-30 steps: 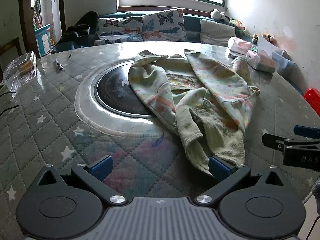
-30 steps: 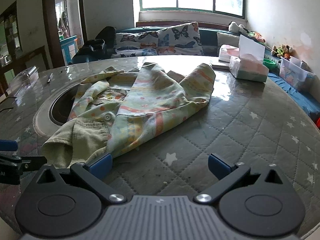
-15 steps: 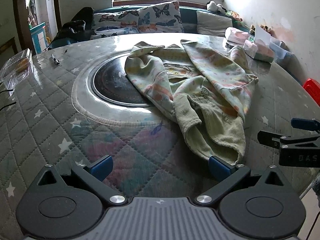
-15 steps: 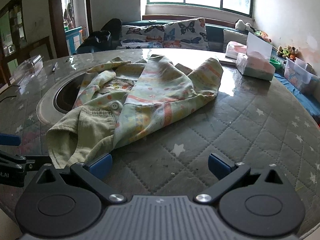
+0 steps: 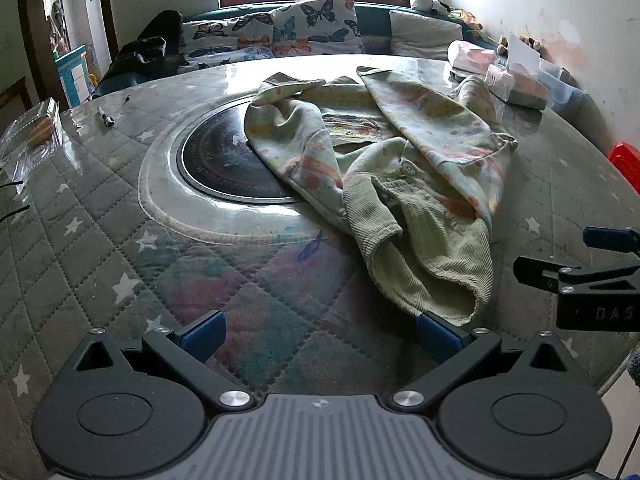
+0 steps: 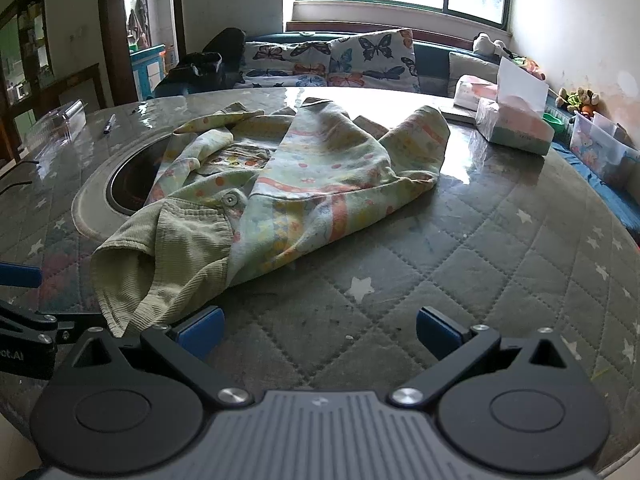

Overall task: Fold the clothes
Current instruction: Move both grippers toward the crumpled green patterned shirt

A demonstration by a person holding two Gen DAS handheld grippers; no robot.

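A crumpled child's jacket (image 5: pixel 400 168) with a pastel print and a green corduroy lining lies on the round quilted table (image 5: pixel 100 240); it also shows in the right wrist view (image 6: pixel 304 196). My left gripper (image 5: pixel 318 336) is open and empty at the near edge, its right finger close to the corduroy hem. My right gripper (image 6: pixel 318 332) is open and empty, its left finger beside the same hem. The right gripper also shows in the left wrist view (image 5: pixel 580 268), at the right.
A dark round inset (image 5: pixel 228 160) sits in the table's middle, partly under the jacket. Tissue boxes (image 6: pixel 516 124) stand at the back right. A pen (image 5: pixel 106 116) and a clear plastic box (image 5: pixel 32 132) lie at the left. A sofa with butterfly cushions (image 6: pixel 332 60) stands behind.
Both grippers have drawn slightly closer to the jacket's near hem. Both stay open. The jacket has not moved.
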